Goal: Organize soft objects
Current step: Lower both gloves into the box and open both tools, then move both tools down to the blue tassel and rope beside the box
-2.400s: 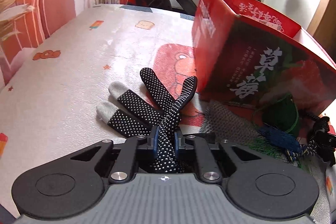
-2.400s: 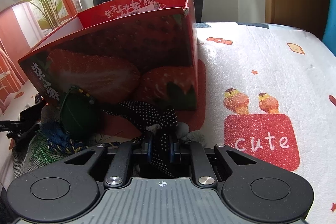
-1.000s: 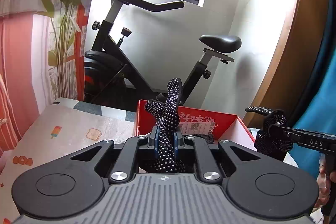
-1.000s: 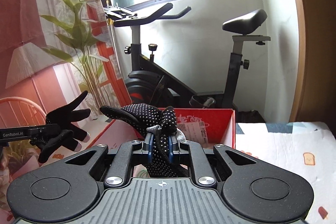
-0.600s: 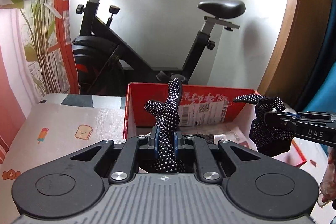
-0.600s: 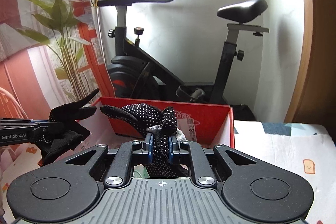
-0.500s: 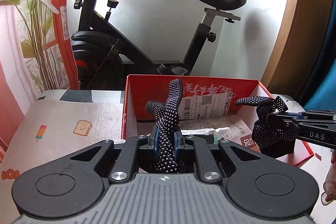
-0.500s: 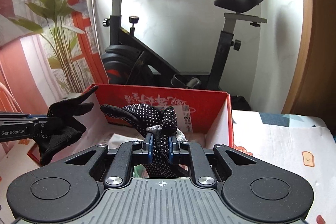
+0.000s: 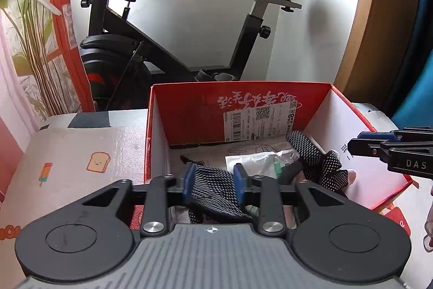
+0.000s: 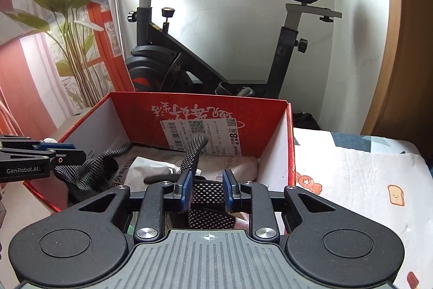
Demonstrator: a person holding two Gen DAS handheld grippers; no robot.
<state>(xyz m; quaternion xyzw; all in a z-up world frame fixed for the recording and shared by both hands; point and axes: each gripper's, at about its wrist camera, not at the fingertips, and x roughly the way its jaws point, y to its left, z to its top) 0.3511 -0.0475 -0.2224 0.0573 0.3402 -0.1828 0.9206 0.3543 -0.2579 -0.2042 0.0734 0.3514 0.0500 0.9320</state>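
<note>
**Gloves let go over the red box**

Grippers hang side by side above an open red cardboard box (image 9: 238, 110) that sits on a padded mat printed with toast and ice-lolly pictures (image 9: 89, 153). The left gripper (image 9: 213, 182) has its blue pads spread, and its jaws have just been opening; a black glove with white dots (image 9: 213, 191) lies loose between them, its fabric blurred and sagging toward the box floor, with no pad clearly pressing on it. From the right wrist view, that same glove (image 10: 89, 172) shows as a streaked dark shape just past the left gripper's tip, at the box's left wall.

The right gripper (image 10: 208, 187) has also just been parting its jaws, though less widely. A second dotted glove (image 10: 207, 194) sits between the pads, with narrow gaps visible at either side, so it looks released rather than pinched. One of its fingers (image 10: 196, 151) sticks up in front of the white shipping label (image 10: 200, 136) on the far wall. In the left wrist view this glove (image 9: 322, 167) rests inside the box near the right wall, below the right gripper's tip (image 9: 351, 146).

A clear plastic packet (image 9: 259, 161) and some paper lie on the box floor under the gloves. Behind the box stands a black exercise bike (image 10: 205, 50), with a leafy plant (image 10: 62, 12) to the left.
</note>
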